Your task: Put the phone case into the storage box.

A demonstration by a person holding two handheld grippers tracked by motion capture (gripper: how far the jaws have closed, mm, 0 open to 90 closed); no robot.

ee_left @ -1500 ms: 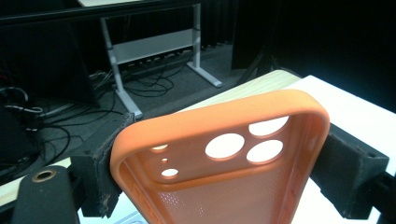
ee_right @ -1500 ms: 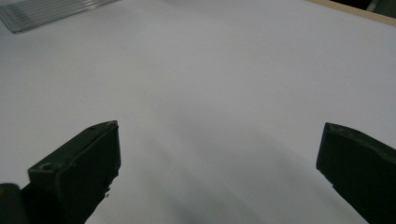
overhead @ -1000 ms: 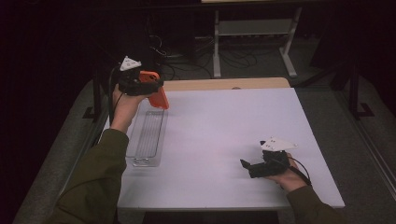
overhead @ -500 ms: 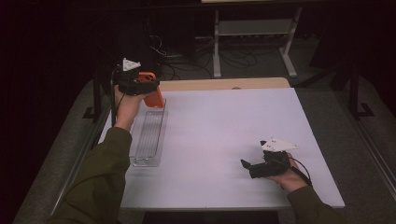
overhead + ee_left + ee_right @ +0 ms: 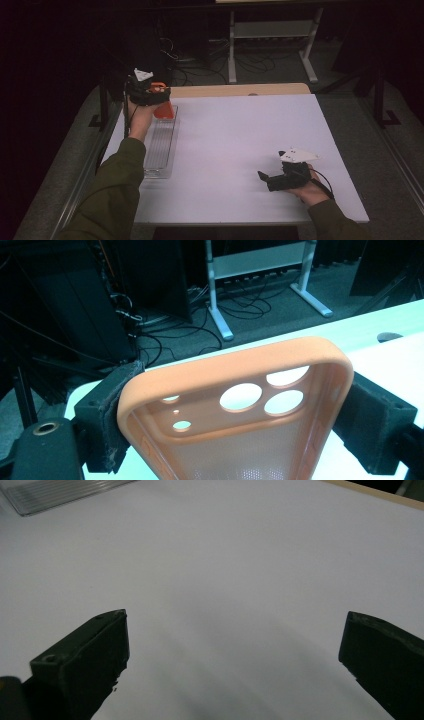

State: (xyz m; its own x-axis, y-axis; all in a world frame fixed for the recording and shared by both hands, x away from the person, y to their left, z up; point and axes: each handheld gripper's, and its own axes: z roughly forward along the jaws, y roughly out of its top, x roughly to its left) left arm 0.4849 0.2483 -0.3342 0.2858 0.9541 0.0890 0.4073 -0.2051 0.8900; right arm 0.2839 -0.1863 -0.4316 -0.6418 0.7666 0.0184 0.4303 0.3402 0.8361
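The left gripper [image 5: 159, 95] clamps an orange phone case [image 5: 240, 410] by its two long sides, holding it over the far end of the clear tray [image 5: 159, 150] near the table's [image 5: 240, 140] far left corner. The right gripper [image 5: 264, 176] rests open near the right front edge.

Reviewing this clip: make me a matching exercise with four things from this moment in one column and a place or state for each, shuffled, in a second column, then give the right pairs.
Things:
1. left gripper
2. right gripper
3. orange phone case
4. clear tray

Places or states:
A. lies long and narrow along the table's left edge
B. jaws wide apart, nothing between them, low over bare white table
C. clamped across its width, above the tray's far end
D. shut on a thing, raised at the table's far left corner

Pairs: 1-D, 2-B, 3-C, 4-A
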